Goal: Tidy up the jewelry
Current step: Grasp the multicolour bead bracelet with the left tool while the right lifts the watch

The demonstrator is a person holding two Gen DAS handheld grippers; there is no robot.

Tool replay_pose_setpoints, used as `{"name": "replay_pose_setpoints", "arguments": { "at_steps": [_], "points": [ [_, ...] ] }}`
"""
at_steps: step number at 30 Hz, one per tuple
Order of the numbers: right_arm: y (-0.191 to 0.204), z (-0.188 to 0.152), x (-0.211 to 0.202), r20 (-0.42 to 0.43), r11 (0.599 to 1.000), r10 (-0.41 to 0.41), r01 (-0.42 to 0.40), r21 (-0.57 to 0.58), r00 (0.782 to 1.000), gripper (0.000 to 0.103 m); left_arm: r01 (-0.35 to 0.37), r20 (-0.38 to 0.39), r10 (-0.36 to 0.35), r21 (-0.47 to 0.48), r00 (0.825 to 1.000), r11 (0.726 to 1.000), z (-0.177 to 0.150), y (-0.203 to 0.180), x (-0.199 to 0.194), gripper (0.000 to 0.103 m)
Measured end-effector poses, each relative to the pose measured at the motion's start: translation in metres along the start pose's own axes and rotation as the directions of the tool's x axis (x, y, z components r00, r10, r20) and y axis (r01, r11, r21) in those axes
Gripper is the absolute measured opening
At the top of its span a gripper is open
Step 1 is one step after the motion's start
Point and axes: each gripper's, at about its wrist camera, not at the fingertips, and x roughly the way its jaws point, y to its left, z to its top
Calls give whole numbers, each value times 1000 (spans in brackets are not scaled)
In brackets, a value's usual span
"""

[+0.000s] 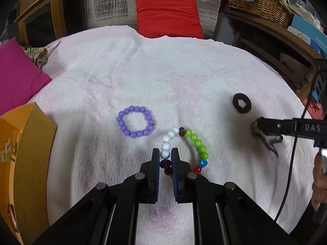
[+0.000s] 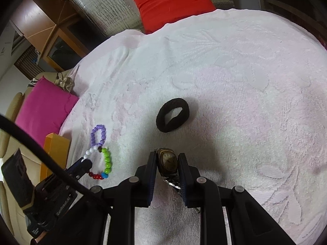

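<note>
left gripper (image 1: 165, 159) jaws clamp one multicolour bead bracelet (image 1: 196, 143) on white towel (image 1: 163, 77) | right gripper (image 2: 167, 163) jaws grip one watch (image 2: 168, 160) | loose: one purple bracelet (image 1: 135, 124), one black hair tie (image 2: 172, 115)

Left claw (image 1: 165, 153) and right claw (image 2: 167, 159) are both clamped narrow, angled downward.

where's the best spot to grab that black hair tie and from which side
Probably from above. The black hair tie lies flat on the white towel as a squashed oval loop with an open middle. Drop one finger into the hole and one outside, pinching a long side of the band. Both grippers are already occupied, so one must let go first.
</note>
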Motion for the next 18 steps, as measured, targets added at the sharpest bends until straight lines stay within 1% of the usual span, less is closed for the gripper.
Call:
{"name": "replay_pose_setpoints", "arguments": {
  "at_steps": [6, 10, 13, 14, 15, 16, 17, 18],
  "points": [
    [3, -1, 5, -11, 1000, -12, 12, -6, 1000, 23, 55, -41, -58, -65, 997, 996, -11, 19, -2, 11],
    [5, -1, 8, -21, 1000, -23, 22, -13, 1000, 24, 68, -68, -73, -75, 995, 995, -14, 24, 1, 11],
    [6, -1, 9, -22, 999, -30, 30, -22, 999, 24, 67, -87, -73, -73, 994, 995, -14, 21, 4, 18],
    [7, -1, 9, -22, 999, -34, 33, -25, 999, 24, 72, -86, -78, -72, 993, 995, -14, 19, 4, 25],
    [7, -1, 9, -24, 999, -39, 39, -31, 999, 25, 80, -85, -85, -69, 993, 994, -13, 18, 4, 37],
    [8, -1, 9, -25, 998, -45, 44, -37, 999, 26, 82, -83, -87, -64, 993, 995, -13, 16, 3, 44],
    [9, -1, 10, -27, 998, -48, 47, -41, 998, 26, 69, -76, -73, -56, 994, 996, -13, 14, 3, 56],
    [10, -1, 9, -31, 998, -51, 49, -45, 998, 28, 53, -70, -56, -48, 996, 997, -13, 14, 2, 59]
  ]
}}
